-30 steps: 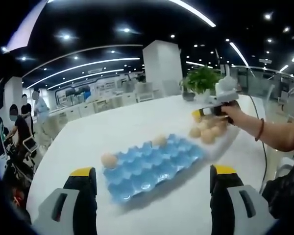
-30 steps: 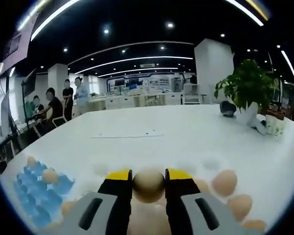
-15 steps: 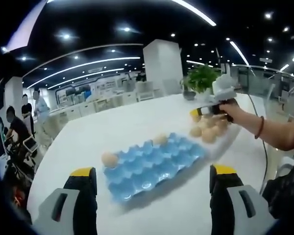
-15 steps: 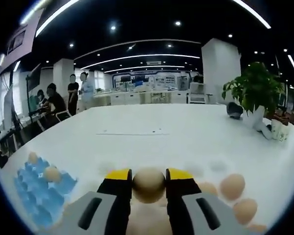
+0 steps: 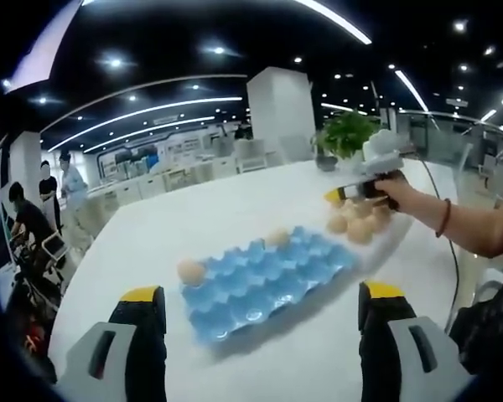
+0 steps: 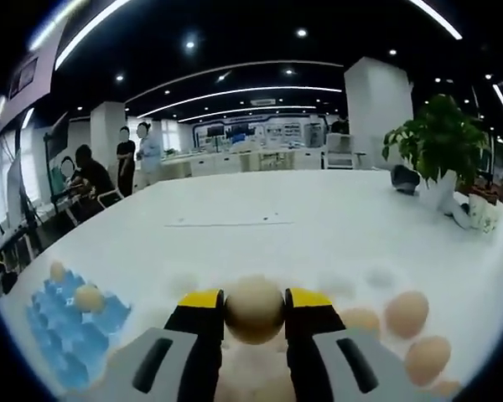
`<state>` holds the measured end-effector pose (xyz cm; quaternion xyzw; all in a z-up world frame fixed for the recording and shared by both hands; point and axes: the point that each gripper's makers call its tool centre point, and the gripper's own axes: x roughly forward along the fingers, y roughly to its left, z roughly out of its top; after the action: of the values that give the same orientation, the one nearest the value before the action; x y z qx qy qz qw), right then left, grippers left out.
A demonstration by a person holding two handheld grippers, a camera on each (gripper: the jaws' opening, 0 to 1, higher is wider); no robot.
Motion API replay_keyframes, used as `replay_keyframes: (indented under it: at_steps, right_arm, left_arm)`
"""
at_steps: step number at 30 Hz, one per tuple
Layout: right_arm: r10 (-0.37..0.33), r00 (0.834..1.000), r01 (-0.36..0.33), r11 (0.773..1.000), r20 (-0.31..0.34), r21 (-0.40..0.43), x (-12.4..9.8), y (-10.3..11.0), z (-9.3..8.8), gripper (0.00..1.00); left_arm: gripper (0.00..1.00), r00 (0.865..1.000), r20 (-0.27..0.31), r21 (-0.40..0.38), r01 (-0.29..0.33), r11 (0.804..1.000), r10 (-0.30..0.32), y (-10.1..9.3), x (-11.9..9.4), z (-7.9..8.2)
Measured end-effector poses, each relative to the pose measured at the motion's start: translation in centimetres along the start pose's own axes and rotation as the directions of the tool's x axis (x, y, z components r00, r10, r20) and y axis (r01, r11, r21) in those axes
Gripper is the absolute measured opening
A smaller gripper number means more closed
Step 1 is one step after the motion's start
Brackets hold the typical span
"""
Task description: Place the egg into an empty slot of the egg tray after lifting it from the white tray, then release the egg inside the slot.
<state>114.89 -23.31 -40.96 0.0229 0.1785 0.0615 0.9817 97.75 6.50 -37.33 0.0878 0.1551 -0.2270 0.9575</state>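
Lift step: right tongs (image 6: 253, 311) pinching an egg (image 6: 254, 309), left tongs (image 5: 260, 301) spread; next, across to a free slot in the blue tray (image 5: 264, 280).

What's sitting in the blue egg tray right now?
The blue egg tray holds two eggs: one at its near-left corner and one at its far edge. The other slots look empty. What lies under the tray is hidden.

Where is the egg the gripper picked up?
In the right gripper view the egg sits low in the middle, pinched between the right gripper jaws, above the other eggs and right of the blue egg tray.
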Motion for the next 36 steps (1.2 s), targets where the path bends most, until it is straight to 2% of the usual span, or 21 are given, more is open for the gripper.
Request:
replay_keyframes:
  at_steps: [12,25,36]
  right_arm:
    - [-0.002,1.000,0.002,1.000,0.009,0.019,-0.4,0.0,0.0,0.29]
    - [0.019,1.000,-0.019,1.000,0.018,0.002,-1.0,1.2,0.7,0.29]
    - [0.090,0.996,-0.090,0.996,0.012,-0.018,-1.1,4.7,1.0,0.29]
  left_arm:
    - [0.97,1.000,0.005,-0.004,0.000,1.000,0.000,0.0,-0.2,0.1]
    - [0.97,1.000,0.001,-0.002,0.002,1.000,-0.002,0.0,-0.5,-0.2]
    - [0.98,1.000,0.007,-0.003,0.007,1.000,-0.007,-0.1,-0.7,-0.1]
